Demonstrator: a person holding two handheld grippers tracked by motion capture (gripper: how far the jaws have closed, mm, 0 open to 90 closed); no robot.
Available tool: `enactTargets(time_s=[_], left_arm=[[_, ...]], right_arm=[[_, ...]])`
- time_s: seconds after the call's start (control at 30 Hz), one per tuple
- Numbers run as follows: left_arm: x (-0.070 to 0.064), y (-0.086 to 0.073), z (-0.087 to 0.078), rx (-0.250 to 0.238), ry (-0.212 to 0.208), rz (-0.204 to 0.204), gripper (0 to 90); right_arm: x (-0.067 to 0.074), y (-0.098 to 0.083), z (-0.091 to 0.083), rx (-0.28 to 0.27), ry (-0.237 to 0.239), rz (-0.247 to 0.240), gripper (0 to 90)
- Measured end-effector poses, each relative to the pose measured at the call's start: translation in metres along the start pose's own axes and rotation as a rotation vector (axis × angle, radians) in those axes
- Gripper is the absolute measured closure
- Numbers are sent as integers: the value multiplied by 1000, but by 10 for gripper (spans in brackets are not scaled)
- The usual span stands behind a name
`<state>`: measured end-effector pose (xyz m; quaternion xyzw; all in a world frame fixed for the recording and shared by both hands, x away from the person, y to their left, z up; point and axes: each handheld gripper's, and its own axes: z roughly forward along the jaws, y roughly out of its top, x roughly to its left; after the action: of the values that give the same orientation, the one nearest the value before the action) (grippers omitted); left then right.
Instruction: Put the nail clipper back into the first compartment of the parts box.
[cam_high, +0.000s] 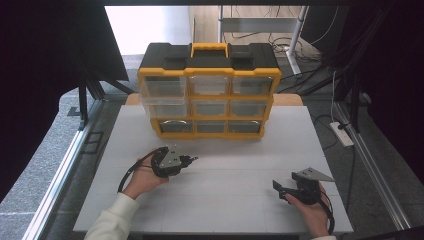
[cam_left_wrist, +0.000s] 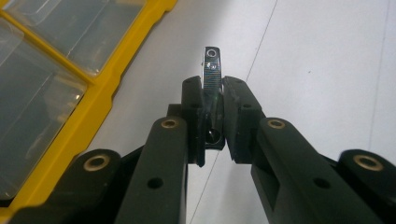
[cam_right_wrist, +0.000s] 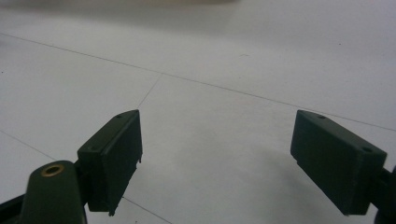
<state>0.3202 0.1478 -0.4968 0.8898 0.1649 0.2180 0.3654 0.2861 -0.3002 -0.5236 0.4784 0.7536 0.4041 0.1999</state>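
My left gripper is shut on a small metal nail clipper, which sticks up from between the pads with its ridged lever and end hole showing. In the high view the left gripper hovers over the white table in front of the yellow and black drawer organizer. My right gripper stands open, its jaws wide apart with nothing between them. It rests low at the right front of the table.
The organizer has clear plastic drawers in three rows and a yellow handle on top. The white table top is bordered by metal rails. Cables and a power strip lie on the floor at the right.
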Motion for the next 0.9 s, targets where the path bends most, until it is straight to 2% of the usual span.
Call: enactTargets(time_s=[0.33,0.9], left_arm=[[0,0,-6,-44,-2,-67,790],[-1,-5,-16,-84,27,-118,790]], right_arm=[[0,0,0,1,0,0,165],[0,0,1,1,1,-3,166]])
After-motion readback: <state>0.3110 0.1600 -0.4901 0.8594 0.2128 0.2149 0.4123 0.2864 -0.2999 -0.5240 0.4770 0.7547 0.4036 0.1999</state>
